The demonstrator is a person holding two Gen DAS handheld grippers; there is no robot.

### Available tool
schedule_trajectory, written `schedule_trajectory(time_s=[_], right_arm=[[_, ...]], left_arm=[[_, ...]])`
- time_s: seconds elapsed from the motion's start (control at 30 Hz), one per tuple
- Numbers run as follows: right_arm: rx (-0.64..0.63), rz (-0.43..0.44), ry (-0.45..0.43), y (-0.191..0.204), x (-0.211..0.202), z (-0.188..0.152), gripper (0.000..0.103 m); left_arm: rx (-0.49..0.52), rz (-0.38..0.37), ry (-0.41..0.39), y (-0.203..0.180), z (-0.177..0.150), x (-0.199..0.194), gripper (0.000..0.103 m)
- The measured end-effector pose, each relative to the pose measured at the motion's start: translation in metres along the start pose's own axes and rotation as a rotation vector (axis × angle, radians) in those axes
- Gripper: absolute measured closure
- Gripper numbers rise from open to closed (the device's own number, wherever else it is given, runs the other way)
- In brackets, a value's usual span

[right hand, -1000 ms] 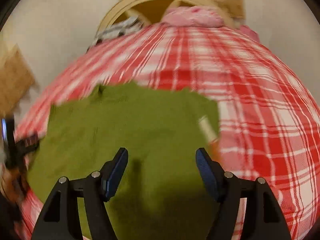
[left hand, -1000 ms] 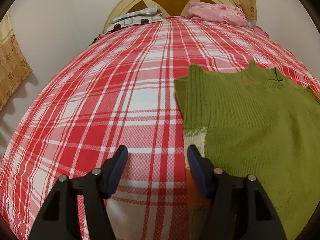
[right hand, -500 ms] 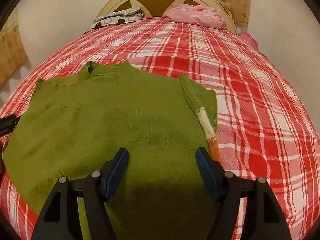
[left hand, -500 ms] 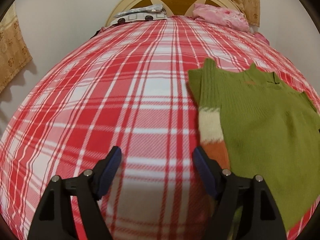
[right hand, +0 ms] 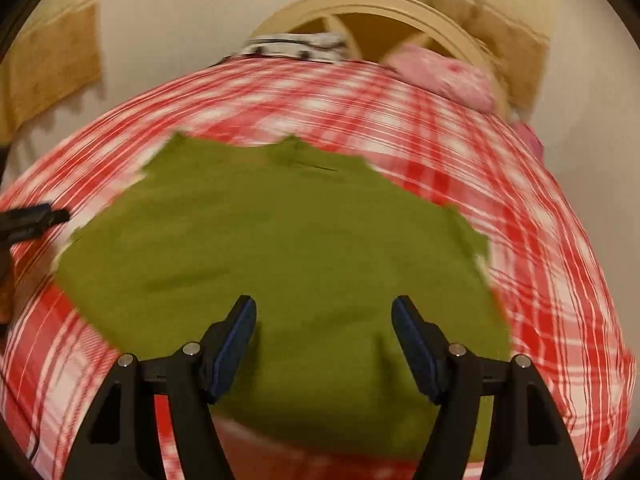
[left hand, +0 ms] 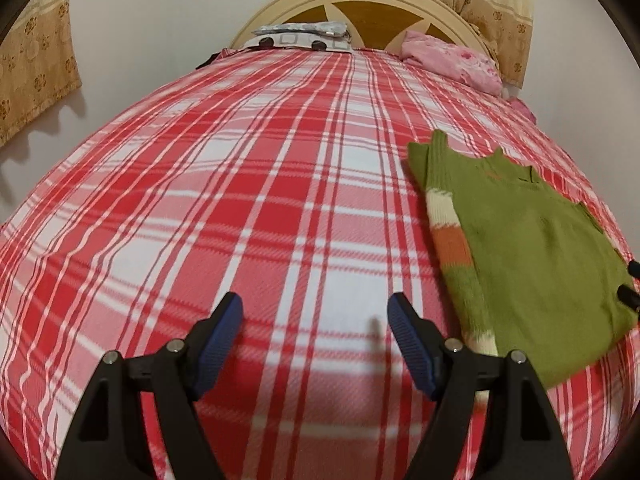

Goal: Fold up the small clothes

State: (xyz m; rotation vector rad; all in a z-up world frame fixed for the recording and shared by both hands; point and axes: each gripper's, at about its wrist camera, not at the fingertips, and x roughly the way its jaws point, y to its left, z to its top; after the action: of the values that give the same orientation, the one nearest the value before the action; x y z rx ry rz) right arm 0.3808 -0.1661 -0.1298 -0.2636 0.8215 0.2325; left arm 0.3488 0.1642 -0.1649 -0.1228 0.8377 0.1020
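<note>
1. My left tongs (left hand: 315, 314) hang wide apart over the bare red plaid bedspread (left hand: 240, 200), nothing between the pads.
2. The green sweater (left hand: 532, 248) lies flat on the bed just to their right, its striped sleeve (left hand: 452, 240) folded in along the near edge.
3. My right tongs (right hand: 324, 320) hover over that same sweater (right hand: 280, 240), spread wide too, gripping nothing; the view is smeared with blur.
4. At the headboard (left hand: 372, 12) I see a pink pillow (left hand: 452, 62) and a patterned bundle (left hand: 304, 36).
</note>
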Motion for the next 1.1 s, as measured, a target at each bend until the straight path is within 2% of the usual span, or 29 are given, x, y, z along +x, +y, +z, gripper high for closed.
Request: schedule_trajectory(time_s=[0.17,0.33,0.5,0.73,0.93,1.0,1.03,1.07,1.1], right_arm=[[-0.112,0.051,-0.024,0.062,-0.008,0.001,0.032],[-0.262,0.073,-0.045,0.126,-0.012,-0.004,0.032],[-0.407,0.048,-0.080,0.177,-0.011,-0.012,0.032],[-0.501,0.072,-0.077,0.215,0.000,-0.017,0.032],[-0.521,0.024,-0.084,0.226,0.017,-0.011,0.032],[-0.500,0.036,-0.087,0.223,0.021,-0.007,0.032],[-0.488,0.042,-0.082,0.221,0.023,-0.006,0.035],[-0.483,0.046,-0.074,0.221,0.025,-0.004,0.046],[-0.482,0.053,-0.067,0.221,0.026,-0.005,0.050]], left_arm=[[-0.023,-0.019,0.002,0.008,-0.004,-0.005,0.015],[-0.039,-0.040,0.009,0.018,-0.004,-0.004,0.015],[-0.050,-0.065,0.011,0.028,0.002,-0.003,0.015],[-0.041,-0.078,0.031,0.040,0.010,0.005,0.015],[-0.025,-0.204,0.058,0.031,0.025,0.011,0.015],[-0.009,-0.210,0.057,0.024,0.032,0.014,0.015],[0.013,-0.213,0.052,0.016,0.037,0.017,0.015],[0.029,-0.220,0.049,0.010,0.041,0.019,0.015],[0.039,-0.229,0.048,0.006,0.044,0.021,0.015]])
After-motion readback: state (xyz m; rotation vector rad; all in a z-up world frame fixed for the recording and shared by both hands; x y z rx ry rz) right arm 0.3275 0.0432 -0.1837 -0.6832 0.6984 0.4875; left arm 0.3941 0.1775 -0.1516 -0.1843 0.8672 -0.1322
